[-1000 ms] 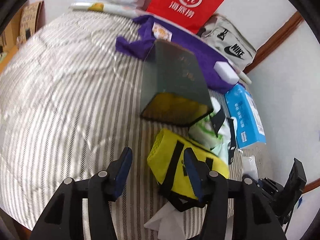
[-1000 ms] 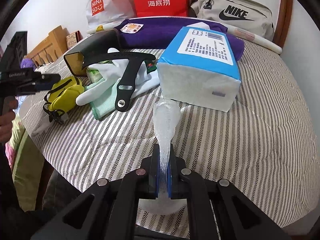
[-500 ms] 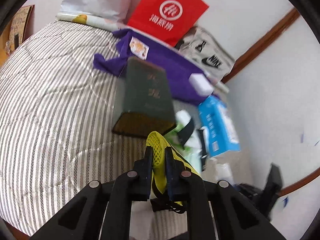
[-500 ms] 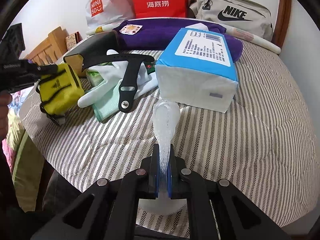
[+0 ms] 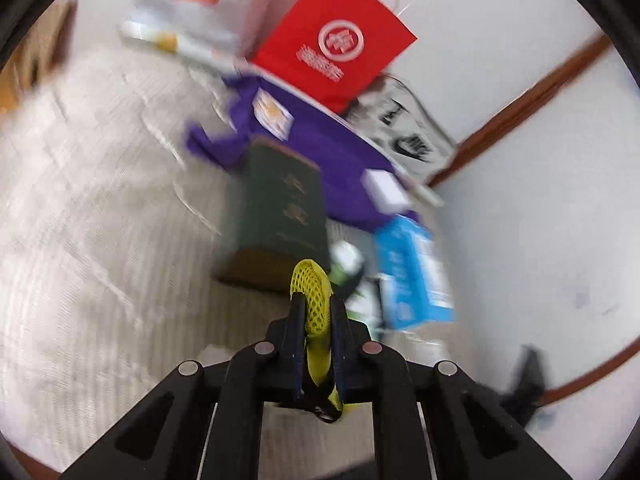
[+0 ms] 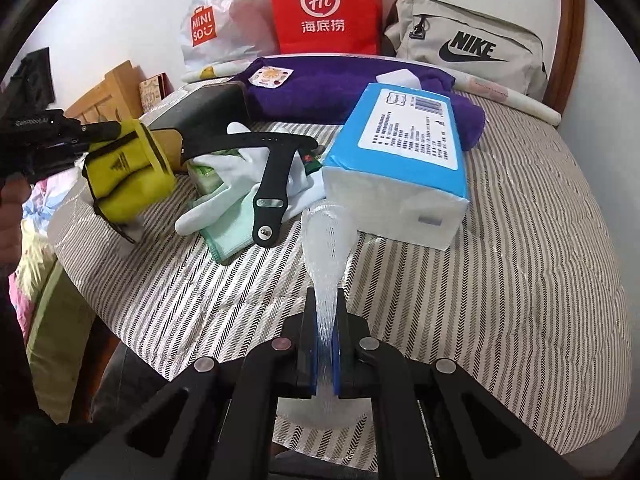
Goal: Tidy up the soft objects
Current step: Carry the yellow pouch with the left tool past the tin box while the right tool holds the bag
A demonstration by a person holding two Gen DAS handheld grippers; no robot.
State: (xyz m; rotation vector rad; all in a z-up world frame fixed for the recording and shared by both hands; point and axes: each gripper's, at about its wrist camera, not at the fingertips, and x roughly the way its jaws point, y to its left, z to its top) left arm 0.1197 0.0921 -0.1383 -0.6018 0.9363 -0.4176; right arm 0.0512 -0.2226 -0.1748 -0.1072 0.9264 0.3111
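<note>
My left gripper [image 5: 317,308] is shut on a yellow mesh pouch [image 5: 311,292] with black straps and holds it above the striped bed. The pouch also shows in the right wrist view [image 6: 128,172], lifted at the bed's left edge, held by the left gripper [image 6: 100,132]. My right gripper [image 6: 325,320] is shut on a white foam net sleeve [image 6: 326,240] that sticks up in front of it. A white glove [image 6: 240,184], a green cloth [image 6: 230,236] and a black watch strap [image 6: 272,176] lie in a pile.
A blue tissue pack [image 6: 400,160], a dark box [image 5: 280,208], a purple towel [image 6: 344,84], a red paper bag [image 6: 324,4], a white Miniso bag [image 6: 212,20] and a grey Nike bag [image 6: 468,44] sit on the striped bed [image 6: 520,240]. Wall beyond.
My left gripper closed on the yellow pouch and lifted it off the bed, moving up and toward the dark box. The right gripper has stayed still with the foam sleeve.
</note>
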